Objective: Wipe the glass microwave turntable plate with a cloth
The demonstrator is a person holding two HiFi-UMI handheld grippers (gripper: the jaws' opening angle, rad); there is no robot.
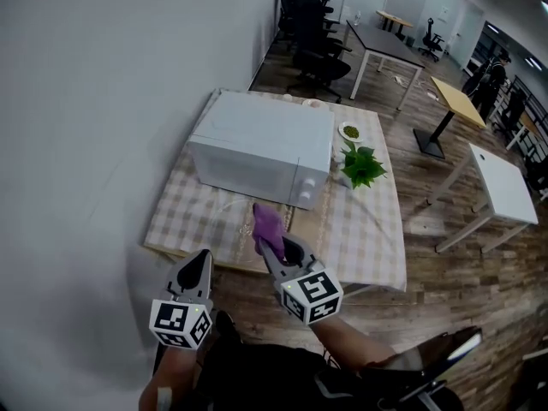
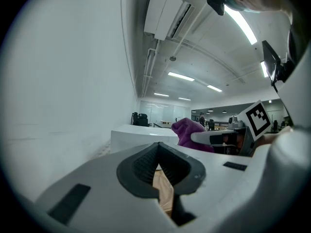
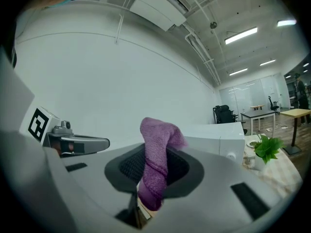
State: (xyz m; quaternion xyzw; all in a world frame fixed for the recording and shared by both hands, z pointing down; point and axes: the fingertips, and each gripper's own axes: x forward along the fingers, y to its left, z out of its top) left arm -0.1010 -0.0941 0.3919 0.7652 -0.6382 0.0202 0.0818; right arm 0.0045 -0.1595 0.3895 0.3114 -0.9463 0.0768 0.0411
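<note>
near the table (image 1: 364, 229), right tool (image 1: 272, 247) grips cloth (image 1: 265, 222).

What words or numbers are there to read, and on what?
No words or numbers can be read.
Cubes on the left gripper and right gripper: only black-and-white squares, no letters.
Microwave: any print is too small to read.
Purple cloth: no label shows.

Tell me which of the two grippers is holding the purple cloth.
The right gripper: the purple cloth stands pinched between its jaws. The left gripper, beside it, has nothing between its jaws.
</note>
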